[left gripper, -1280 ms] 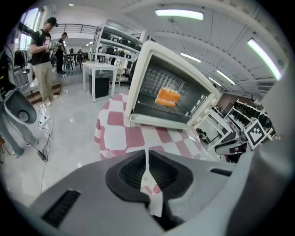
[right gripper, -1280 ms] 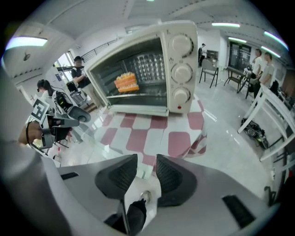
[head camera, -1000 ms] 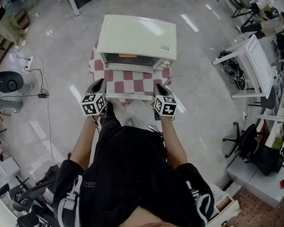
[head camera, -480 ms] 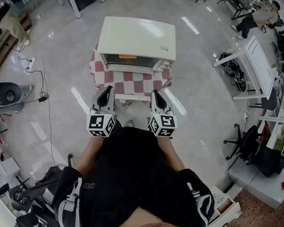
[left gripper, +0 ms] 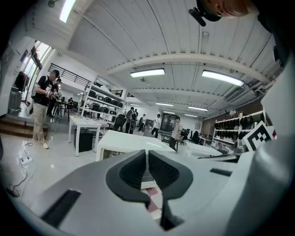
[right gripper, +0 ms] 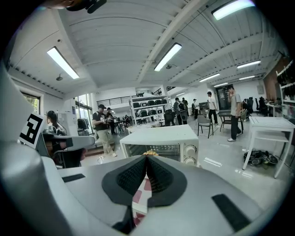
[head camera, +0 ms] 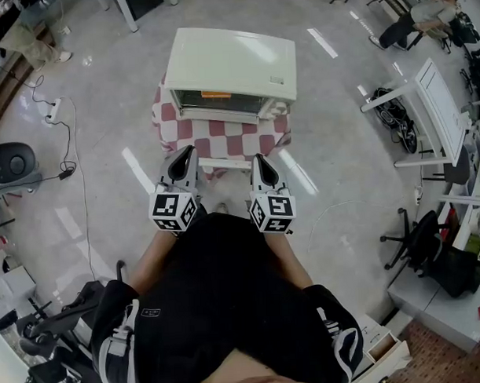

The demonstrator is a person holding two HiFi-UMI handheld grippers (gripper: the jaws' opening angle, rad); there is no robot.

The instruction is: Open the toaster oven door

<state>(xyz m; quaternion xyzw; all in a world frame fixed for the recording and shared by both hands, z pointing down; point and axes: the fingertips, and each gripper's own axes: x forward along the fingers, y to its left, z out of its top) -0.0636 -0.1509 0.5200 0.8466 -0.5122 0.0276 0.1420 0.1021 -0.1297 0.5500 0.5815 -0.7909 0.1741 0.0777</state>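
A cream toaster oven [head camera: 232,65] stands on a small stand draped in a red-and-white checked cloth [head camera: 162,111]. Its glass door [head camera: 226,138] lies folded down flat toward me, and the white handle bar [head camera: 223,164] is at its near edge. Something orange [head camera: 215,94] shows inside the open cavity. My left gripper [head camera: 184,153] hovers just left of the handle, shut and empty. My right gripper [head camera: 256,158] hovers just right of it; its jaws have just closed with nothing between them. Ahead of the right gripper [right gripper: 146,157] are the oven [right gripper: 161,138] and its knobs [right gripper: 189,149]. The left gripper [left gripper: 147,154] points at the oven [left gripper: 124,143].
A round grey appliance [head camera: 15,165] and trailing cables [head camera: 66,153] lie on the floor at left. To the right are a white table [head camera: 426,110] and an office chair [head camera: 418,235]. People stand among tables and shelves farther off. The polished floor is open around the stand.
Both grippers have drawn back from the ends of the door handle toward the person and risen. The door lies down throughout.
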